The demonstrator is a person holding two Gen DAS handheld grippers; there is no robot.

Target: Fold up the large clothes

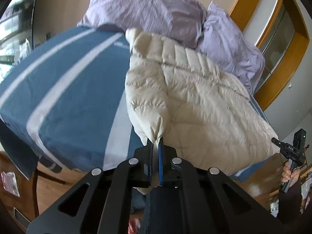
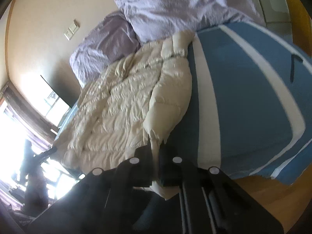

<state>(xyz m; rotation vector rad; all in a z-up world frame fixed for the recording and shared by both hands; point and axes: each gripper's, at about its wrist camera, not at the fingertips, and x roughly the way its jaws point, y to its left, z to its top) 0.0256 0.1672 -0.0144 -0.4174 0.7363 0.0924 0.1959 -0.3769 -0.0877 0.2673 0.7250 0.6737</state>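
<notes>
Jacket (image 1: 195,101) hem pinched inside left gripper (image 1: 156,142), seemingly right gripper (image 2: 155,142) too

One cream quilted down jacket (image 1: 195,97) is observed spread flat on a blue, white-striped bed cover, occupying the centre right of the left wrist frame and the centre left of the right wrist frame (image 2: 124,105). Its puffed surface is creased. Two near hem corners are pinched and slightly raised.

Beige wall (image 2: 48,9); wooden floor (image 1: 50,183); bright window (image 2: 11,128).
</notes>
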